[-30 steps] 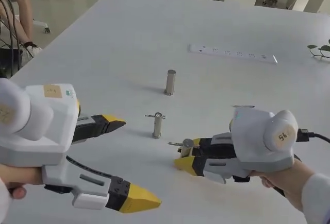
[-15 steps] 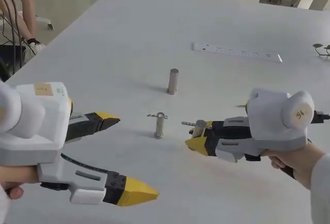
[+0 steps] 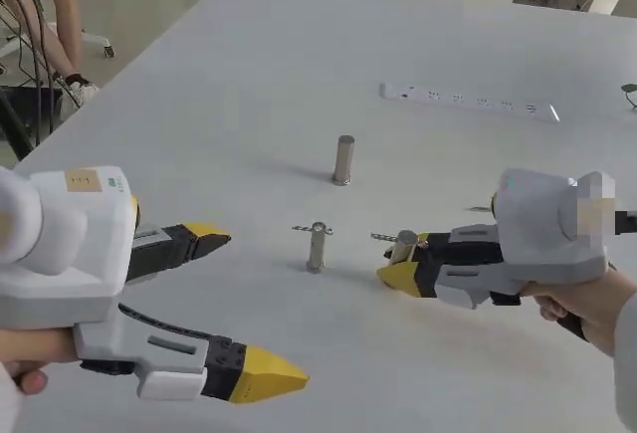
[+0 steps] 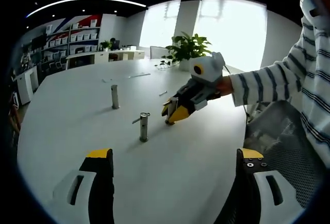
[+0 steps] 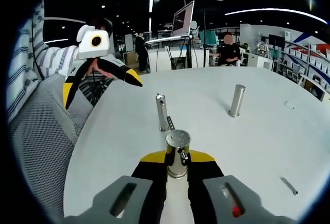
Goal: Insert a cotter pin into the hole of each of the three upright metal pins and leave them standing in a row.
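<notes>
Moved outward beside the middle pin [image 3: 317, 249], the right gripper [image 3: 400, 264] clamps a cottered metal pin [image 3: 405, 247]; the left gripper [image 3: 261, 312] gapes wide.

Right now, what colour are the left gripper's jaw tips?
Yellow, with black behind them, on the left gripper; the head view shows it best.

White power strip [image 3: 466, 104], potted plant [image 4: 186, 49], mesh chair [image 4: 281, 127]
</notes>
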